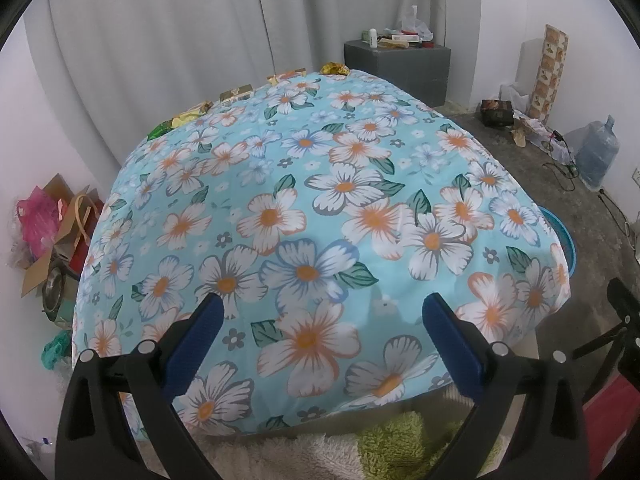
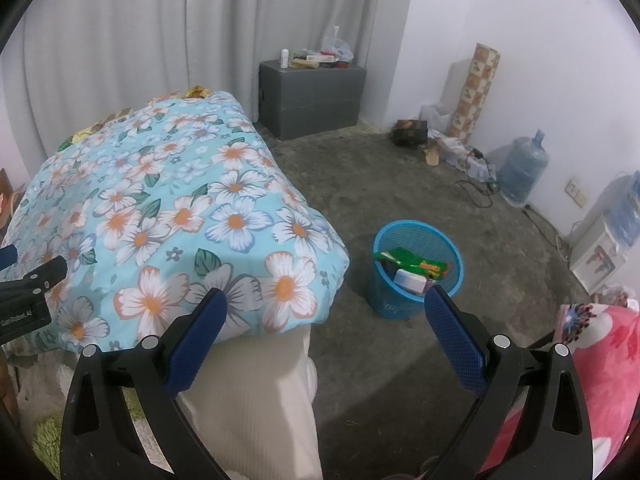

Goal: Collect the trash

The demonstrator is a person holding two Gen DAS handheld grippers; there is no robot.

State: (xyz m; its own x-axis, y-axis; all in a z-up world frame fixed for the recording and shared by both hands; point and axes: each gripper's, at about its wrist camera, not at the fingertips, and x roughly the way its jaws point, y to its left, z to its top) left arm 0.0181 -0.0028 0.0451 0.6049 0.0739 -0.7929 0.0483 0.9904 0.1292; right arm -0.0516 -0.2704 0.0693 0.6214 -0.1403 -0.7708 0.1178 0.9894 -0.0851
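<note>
Several shiny wrappers lie along the far edge of a table under a blue floral cloth (image 1: 304, 208): a gold one (image 1: 335, 68), a boxy gold one (image 1: 236, 93) and a green one (image 1: 160, 130). My left gripper (image 1: 322, 316) hangs open over the near part of the cloth, holding nothing. On the floor to the right of the table stands a blue mesh bin (image 2: 416, 266) with green packets and a white item inside. My right gripper (image 2: 326, 312) is open and empty, above the table's near right corner and short of the bin.
A grey box (image 2: 312, 96) with clutter on top stands against the back curtain. Water jugs (image 2: 522, 172), cables and a patterned roll line the right wall. Cardboard and bags (image 1: 48, 232) pile up left of the table. A pink floral cloth (image 2: 600, 360) is at the right.
</note>
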